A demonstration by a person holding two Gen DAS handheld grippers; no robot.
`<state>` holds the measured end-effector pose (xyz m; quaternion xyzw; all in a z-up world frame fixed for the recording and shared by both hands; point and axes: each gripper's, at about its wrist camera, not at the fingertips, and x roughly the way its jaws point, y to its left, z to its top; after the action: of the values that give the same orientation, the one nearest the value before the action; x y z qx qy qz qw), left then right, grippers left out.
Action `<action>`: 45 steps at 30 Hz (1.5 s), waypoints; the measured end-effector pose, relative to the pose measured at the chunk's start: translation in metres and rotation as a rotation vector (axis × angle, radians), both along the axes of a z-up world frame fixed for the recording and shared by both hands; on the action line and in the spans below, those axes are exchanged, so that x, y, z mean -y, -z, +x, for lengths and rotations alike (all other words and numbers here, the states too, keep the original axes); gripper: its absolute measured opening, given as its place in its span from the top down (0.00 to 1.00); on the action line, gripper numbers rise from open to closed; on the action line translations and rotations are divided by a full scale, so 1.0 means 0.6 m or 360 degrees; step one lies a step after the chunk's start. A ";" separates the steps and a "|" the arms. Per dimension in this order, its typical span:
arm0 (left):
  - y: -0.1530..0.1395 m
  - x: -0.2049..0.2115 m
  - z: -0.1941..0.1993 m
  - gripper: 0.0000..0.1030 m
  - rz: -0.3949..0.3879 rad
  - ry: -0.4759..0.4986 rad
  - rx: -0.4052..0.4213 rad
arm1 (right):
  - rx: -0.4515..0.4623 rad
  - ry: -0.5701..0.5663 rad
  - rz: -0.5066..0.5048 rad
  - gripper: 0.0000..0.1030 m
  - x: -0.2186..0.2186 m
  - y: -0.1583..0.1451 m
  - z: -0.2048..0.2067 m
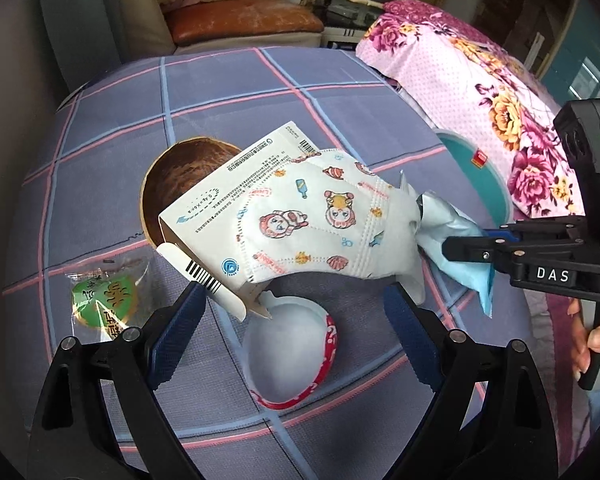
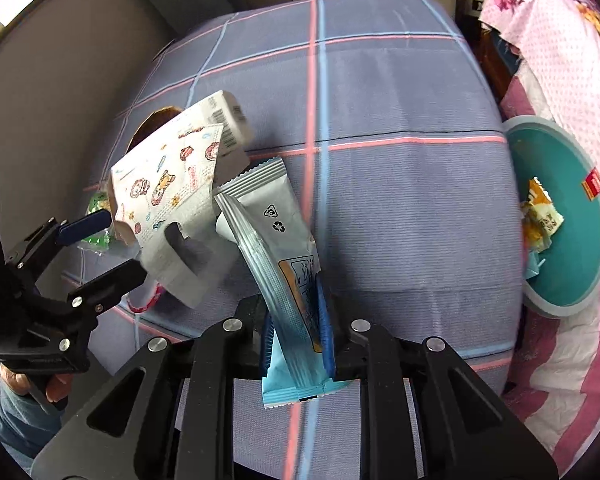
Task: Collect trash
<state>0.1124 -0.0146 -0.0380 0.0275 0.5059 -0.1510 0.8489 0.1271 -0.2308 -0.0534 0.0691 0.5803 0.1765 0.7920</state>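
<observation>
My right gripper (image 2: pixel 296 332) is shut on a silver-blue snack wrapper (image 2: pixel 276 240) and holds it above the plaid cloth; it also shows in the left wrist view (image 1: pixel 452 232). A cartoon-print face mask (image 1: pixel 320 220) and a white carton (image 1: pixel 236 184) hang from the wrapper's far end in mid-air. My left gripper (image 1: pixel 296 320) is open below them and holds nothing. A green cookie packet (image 1: pixel 104 300) and a red-rimmed white cup (image 1: pixel 292 352) lie on the cloth. A teal basin (image 2: pixel 568 216) at right holds yellow wrappers (image 2: pixel 540 216).
A brown round mat (image 1: pixel 176 184) lies on the plaid cloth (image 2: pixel 380 160). A pink floral quilt (image 1: pixel 480 80) runs along the right edge behind the basin. A sofa with an orange cushion (image 1: pixel 240 16) stands behind.
</observation>
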 end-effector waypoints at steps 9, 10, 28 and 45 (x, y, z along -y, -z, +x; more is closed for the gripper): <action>-0.013 0.020 0.016 0.12 0.0025 -0.0012 0.0047 | -0.0002 0.0052 0.0011 0.83 0.040 0.003 -0.008; -0.017 0.026 0.014 0.12 0.0031 0.0009 0.0058 | -0.0002 0.0051 0.0012 0.83 0.042 0.003 -0.008; 0.017 0.116 0.063 0.95 -0.0014 0.0212 -0.0041 | -0.0011 0.0093 0.0062 0.83 0.097 0.000 -0.003; 0.045 0.115 0.064 0.97 0.0035 0.0167 -0.0115 | -0.0036 0.0283 0.0071 0.83 0.206 0.020 -0.048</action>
<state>0.1510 -0.0839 -0.0648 0.0579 0.5356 -0.1905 0.8206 0.0981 -0.3542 -0.0655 0.1400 0.5768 0.1175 0.7962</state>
